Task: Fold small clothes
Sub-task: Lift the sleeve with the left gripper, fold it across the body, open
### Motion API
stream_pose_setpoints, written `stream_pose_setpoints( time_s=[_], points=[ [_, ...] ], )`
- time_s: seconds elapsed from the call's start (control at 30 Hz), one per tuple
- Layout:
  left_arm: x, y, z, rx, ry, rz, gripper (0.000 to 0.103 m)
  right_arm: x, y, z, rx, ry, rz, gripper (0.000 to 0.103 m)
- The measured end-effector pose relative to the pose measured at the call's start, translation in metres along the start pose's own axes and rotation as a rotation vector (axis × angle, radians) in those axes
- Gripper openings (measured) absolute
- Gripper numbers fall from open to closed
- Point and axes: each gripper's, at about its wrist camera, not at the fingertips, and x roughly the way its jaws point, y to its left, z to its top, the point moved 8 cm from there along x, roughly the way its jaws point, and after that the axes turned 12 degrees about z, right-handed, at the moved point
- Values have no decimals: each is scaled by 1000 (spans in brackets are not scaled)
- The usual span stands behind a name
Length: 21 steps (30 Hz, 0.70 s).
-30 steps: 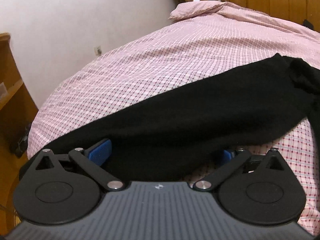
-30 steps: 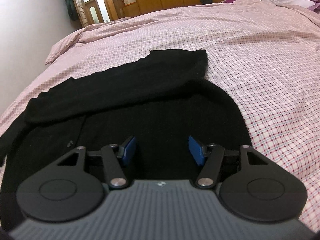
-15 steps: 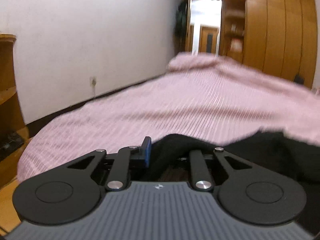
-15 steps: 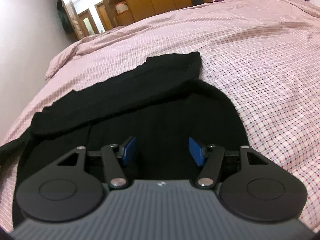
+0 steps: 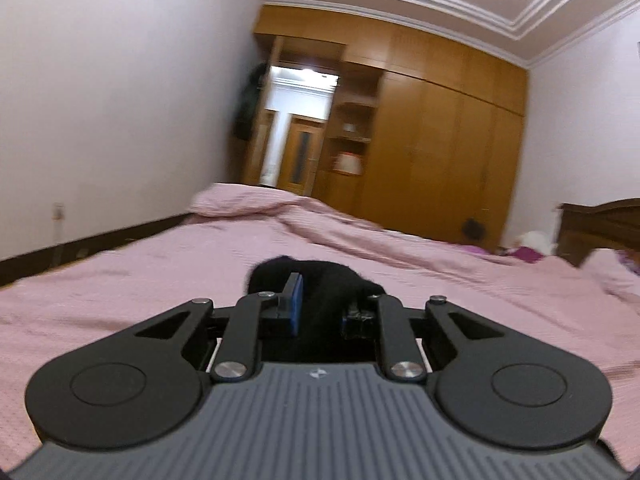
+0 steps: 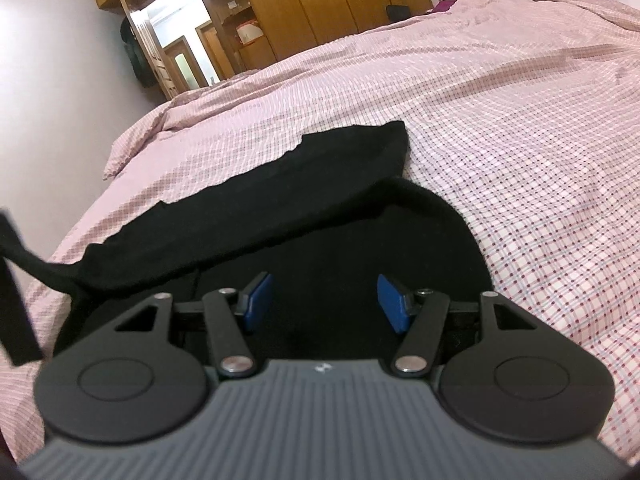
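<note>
A black knit garment [image 6: 304, 208] lies spread on the pink checked bedspread [image 6: 520, 128]. Its left end is drawn up into a strip that rises off the bed at the left edge of the right wrist view. My left gripper [image 5: 320, 304] is shut on a bunched fold of the black garment [image 5: 316, 280] and holds it above the bed, pointing nearly level across the room. My right gripper [image 6: 324, 300] hovers low over the near part of the garment with its blue pads [image 6: 390, 304] apart and nothing pressed between them.
The bedspread [image 5: 160, 280] fills the area around the garment, with a rumpled ridge at its far end. A wooden wardrobe [image 5: 440, 152] and an open doorway [image 5: 296, 132] stand beyond. A white wall [image 5: 100, 100] runs along the left. A dark headboard [image 5: 600, 224] is at the right.
The left gripper went from wide open around the garment's edge to shut on it, then rose and tipped up toward level, lifting the cloth. The right gripper stayed nearly still.
</note>
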Motion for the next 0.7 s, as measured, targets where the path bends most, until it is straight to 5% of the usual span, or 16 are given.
stream_pose_setpoints(
  time_s=[0.4, 0.7],
  points=[
    [43, -129, -81, 81, 198, -192, 21, -7, -20, 2, 34, -27, -12, 61],
    [99, -158, -188, 153, 482, -192, 24, -2, -40, -2, 76, -18, -20, 60]
  ],
)
